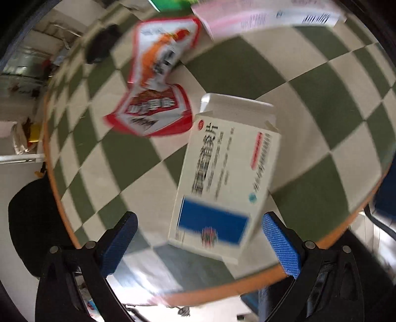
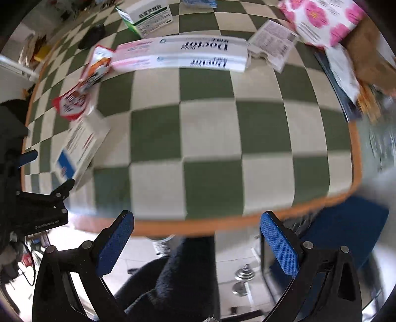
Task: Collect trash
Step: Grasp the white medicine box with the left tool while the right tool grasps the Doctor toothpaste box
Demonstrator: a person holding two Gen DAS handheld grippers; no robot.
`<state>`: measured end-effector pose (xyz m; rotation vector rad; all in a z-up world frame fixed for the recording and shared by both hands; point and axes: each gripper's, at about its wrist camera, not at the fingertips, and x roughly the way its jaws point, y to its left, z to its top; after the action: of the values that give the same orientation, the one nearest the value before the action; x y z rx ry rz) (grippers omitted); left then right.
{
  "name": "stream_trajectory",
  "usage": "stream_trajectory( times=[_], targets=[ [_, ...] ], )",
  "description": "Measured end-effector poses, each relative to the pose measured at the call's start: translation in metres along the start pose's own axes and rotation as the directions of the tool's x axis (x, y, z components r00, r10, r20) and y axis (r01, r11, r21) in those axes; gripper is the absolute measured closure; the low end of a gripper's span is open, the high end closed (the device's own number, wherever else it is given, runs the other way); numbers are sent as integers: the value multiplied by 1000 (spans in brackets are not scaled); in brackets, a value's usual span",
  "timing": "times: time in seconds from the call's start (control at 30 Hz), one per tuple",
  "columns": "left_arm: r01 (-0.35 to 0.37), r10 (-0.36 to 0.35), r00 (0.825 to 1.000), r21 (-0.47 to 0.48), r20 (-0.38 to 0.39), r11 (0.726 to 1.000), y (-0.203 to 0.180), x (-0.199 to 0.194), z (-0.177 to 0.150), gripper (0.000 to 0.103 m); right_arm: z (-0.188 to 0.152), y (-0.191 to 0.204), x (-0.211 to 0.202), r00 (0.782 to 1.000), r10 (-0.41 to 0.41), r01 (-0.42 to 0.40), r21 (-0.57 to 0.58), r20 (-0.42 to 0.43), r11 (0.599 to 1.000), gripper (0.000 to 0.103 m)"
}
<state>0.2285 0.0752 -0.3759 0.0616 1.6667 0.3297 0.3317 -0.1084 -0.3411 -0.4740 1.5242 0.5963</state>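
White medicine box (image 1: pixel 222 173) w/ blue panel, end flap open, flat near table's near edge. Red-white snack wrapper (image 1: pixel 156 84) crumpled just beyond it. Long pink-white toothpaste box (image 2: pixel 180 53) lying across further back. Green-white box (image 2: pixel 146 18), small leaflet-like packet (image 2: pixel 272 44), pink-floral pack (image 2: pixel 321 19) at far side.

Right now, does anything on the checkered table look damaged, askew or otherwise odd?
The white and blue medicine box near the table's front edge has its far end flap open, and it lies at an angle to the checks. Beside it, the red snack wrapper is crumpled and twisted. Both views are motion-blurred, so finer damage cannot be judged.
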Motion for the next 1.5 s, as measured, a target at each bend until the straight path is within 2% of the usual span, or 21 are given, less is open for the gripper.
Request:
stream_trajectory(
  times=[0.1,0.17,0.27,0.3,0.37,0.47,0.57,0.63,0.77,0.83,0.87,0.9,0.93,1.0,1.1,1.17,1.23,1.33,1.4,1.43,1.5],
  targets=[
    [36,-35,999,26,-27,999,2,12,10,1,39,-6,13,999,-14,12,-65,-32,998,0],
    [75,-75,997,2,-33,997,6,14,13,7,61,-4,18,998,-25,19,-118,-50,993,0],
    [164,-170,984,-105,-57,981,15,18,10,24,98,9,23,996,-73,59,-248,-47,967,0],
    [183,-195,979,-164,-59,969,19,19,6,24,106,14,24,995,-87,73,-279,-40,957,0],
    [204,-234,971,-324,-56,924,29,23,-5,24,127,27,23,992,-128,117,-361,-7,925,0],
    [241,-307,952,-567,-22,788,44,32,-27,24,159,49,29,978,-203,201,-499,51,843,0],
    [243,-324,946,-702,18,670,51,37,-41,24,182,66,49,956,-281,271,-607,82,747,0],
    [246,-333,942,-726,24,643,50,38,-43,23,191,70,63,948,-306,289,-649,89,704,0],
    [260,-340,940,-710,31,655,47,38,-39,23,188,69,77,952,-300,268,-650,65,711,29],
    [260,-327,944,-708,44,657,48,35,-37,23,187,61,72,969,-246,203,-587,6,783,37],
    [261,-325,944,-709,48,655,49,33,-35,23,184,54,70,977,-203,142,-514,-65,846,40],
    [261,-326,944,-710,47,654,48,32,-36,23,182,47,69,979,-169,99,-460,-114,882,41],
    [262,-326,944,-710,48,654,48,33,-37,23,175,36,70,976,-98,22,-360,-193,933,41],
    [260,-324,945,-705,45,660,54,34,-38,23,161,23,74,958,3,-73,-236,-286,969,41],
    [249,-315,949,-690,32,679,50,31,-23,23,141,13,85,917,117,-173,-117,-382,978,37],
    [233,-298,954,-673,21,702,46,29,-12,23,134,17,84,945,95,-151,-160,-313,975,26],
    [201,-264,964,-651,2,732,41,32,-5,23,131,26,80,973,51,-103,-225,-225,969,25],
    [195,-244,970,-648,15,736,37,32,-1,25,129,37,81,994,-13,-19,-284,-112,959,26],
    [201,-241,970,-650,28,733,36,27,0,25,129,43,83,997,-24,2,-297,-71,955,38],
    [206,-241,970,-655,37,727,34,25,-1,25,131,49,84,998,-14,-5,-294,-62,956,49],
    [215,-246,968,-664,48,716,29,18,-5,25,128,53,85,999,-27,16,-283,-37,959,50]
  ],
)
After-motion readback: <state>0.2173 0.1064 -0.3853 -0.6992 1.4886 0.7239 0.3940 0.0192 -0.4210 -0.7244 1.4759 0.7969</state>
